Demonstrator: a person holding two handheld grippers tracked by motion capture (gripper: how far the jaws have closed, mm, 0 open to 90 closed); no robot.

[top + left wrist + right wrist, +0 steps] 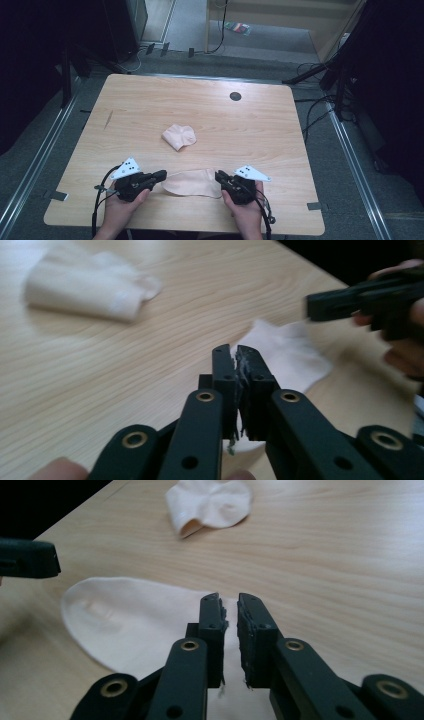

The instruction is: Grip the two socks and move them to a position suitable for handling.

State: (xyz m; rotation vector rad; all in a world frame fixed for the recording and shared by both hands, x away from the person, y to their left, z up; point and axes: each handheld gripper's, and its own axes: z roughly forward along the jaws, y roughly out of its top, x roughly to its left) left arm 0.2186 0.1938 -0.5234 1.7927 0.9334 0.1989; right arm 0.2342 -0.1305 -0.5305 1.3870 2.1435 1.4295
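Observation:
A pale flat sock (192, 182) lies near the table's front edge between my two grippers. My left gripper (161, 174) points at the sock's left end; in the left gripper view its jaws (235, 352) stand closed together, with the white sock (290, 352) just beyond and under them. My right gripper (218, 175) sits at the sock's right end; in the right gripper view (229, 600) a narrow gap shows between its jaws, above the flat sock (130, 620). A second sock, folded into a bundle (179, 136) (85, 287) (210, 502), rests at mid-table.
The wooden table (150, 105) has a dark round grommet (235, 96) at the back. Cables and dark stands surround it on the floor. My right gripper (340, 302) shows at the far right of the left gripper view, and a left jaw (27, 557) shows in the right gripper view.

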